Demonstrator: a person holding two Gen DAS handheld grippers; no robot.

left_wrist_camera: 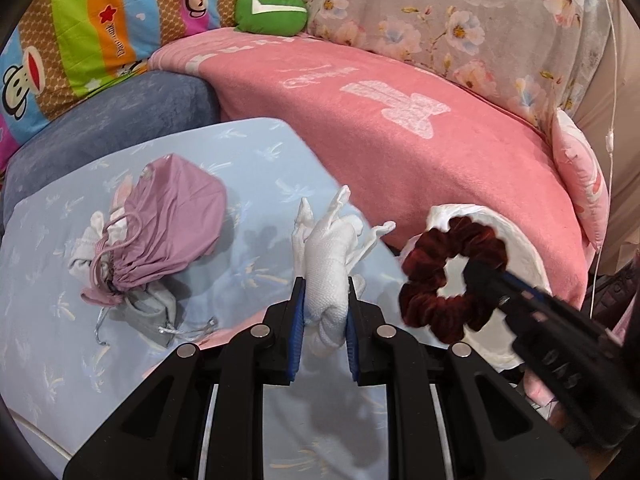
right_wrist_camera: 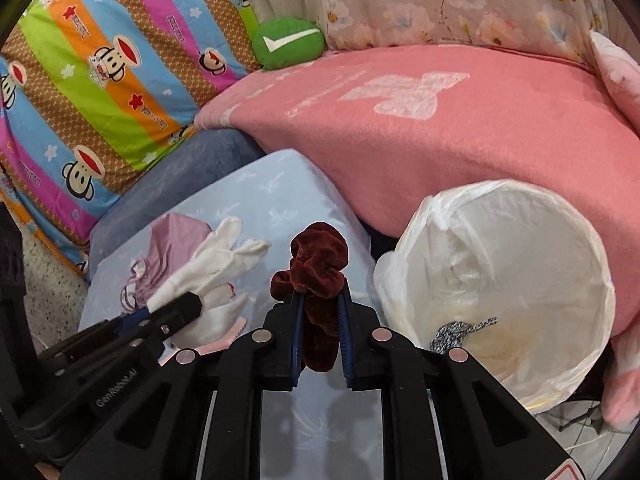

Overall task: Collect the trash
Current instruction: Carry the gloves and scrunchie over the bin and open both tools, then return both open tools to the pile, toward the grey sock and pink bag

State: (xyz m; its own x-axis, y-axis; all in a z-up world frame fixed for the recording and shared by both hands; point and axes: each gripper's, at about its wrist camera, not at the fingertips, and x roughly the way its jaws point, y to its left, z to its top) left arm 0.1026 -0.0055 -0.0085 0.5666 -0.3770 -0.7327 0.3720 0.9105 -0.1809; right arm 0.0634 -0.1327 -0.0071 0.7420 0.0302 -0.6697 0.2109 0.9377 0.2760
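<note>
White glove point(left_wrist_camera: 326, 280) in left gripper point(left_wrist_camera: 325, 316), dark red scrunchie point(left_wrist_camera: 448, 276) in right gripper point(left_wrist_camera: 480, 276).

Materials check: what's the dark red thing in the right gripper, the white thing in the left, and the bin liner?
Scrunchie: looks like velvet, dark red, soft sheen on gathered folds. Glove: white knit fabric, woven texture visible, matte. Bin liner: thin plastic film, translucent white, crinkled and glossy.

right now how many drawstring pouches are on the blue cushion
2: a purple pouch toward the cushion's left side, and a grey pouch right beside it, nearer the camera, partly under it. Others may be hidden.
</note>
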